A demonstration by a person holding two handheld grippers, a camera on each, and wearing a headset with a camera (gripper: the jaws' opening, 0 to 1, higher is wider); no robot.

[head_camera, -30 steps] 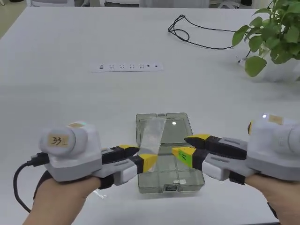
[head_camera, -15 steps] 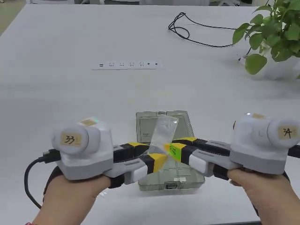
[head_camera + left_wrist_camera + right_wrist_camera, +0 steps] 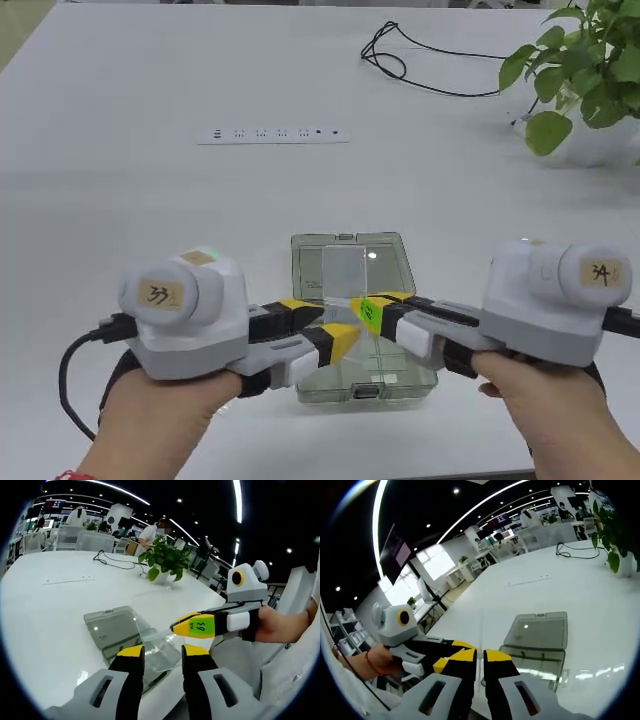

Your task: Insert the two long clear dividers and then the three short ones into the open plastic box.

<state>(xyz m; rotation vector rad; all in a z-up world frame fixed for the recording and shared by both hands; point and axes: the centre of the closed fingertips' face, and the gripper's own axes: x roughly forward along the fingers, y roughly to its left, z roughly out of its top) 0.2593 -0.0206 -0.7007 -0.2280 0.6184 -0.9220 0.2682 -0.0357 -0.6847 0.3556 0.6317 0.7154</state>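
Thin clear plastic divider sheet point(image 3: 343, 272) over the open smoky-grey plastic box point(image 3: 405, 375)
Right claw point(image 3: 480, 656) is pinched tight on the glossy sheet, holding it upright. Left claw point(image 3: 162, 652) sits part open (sheet in the gap, unsqueezed) above the smooth white bench point(image 3: 150, 200).

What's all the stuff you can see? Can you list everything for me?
Table: one, white, under everything.
Plastic box: one, clear grey, lid open, near the front edge of the table.
Divider: one, clear, upright over the box.
Power strip: one, white, middle of the table.
Cable: one, black, looped at the far side.
Plant: one, green, in a white pot, far right corner.
Right gripper: one, white with yellow and black jaws, shut on the divider.
Left gripper: one, same colours, jaws apart on either side of the divider.
Hands: two, left hand and right hand, each holding a gripper.
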